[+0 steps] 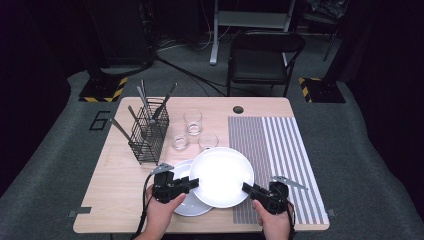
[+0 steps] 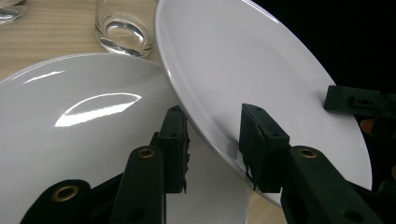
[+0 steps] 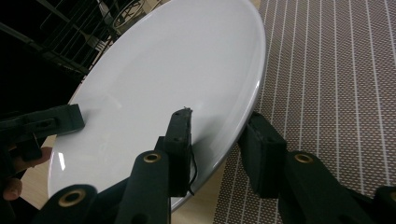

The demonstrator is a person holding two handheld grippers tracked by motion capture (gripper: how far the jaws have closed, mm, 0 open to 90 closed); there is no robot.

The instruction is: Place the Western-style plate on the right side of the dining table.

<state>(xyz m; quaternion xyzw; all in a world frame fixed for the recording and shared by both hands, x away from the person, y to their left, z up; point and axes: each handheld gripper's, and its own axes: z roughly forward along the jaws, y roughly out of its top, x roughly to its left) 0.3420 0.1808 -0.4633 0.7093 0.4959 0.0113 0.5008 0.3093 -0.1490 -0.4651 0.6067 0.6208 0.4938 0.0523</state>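
Big plate [image 1: 221, 176] held up betw both grippers, over a 2nd plate [image 1: 186, 206].

L gripper [image 1: 192, 183] fingers pinch its left rim, R gripper [image 1: 248, 189] fingers pinch the right rim (plate tilted, off the tabletop [image 1: 115, 190]). Striped mat [image 1: 280, 150] lies right of R fingers; glasses [image 1: 192, 122] and cutlery rack [image 1: 149, 134] beyond.

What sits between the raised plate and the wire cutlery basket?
In the high view, one drinking glass stands on bare tabletop between the raised plate and the wire cutlery basket; two more glasses stand farther back.
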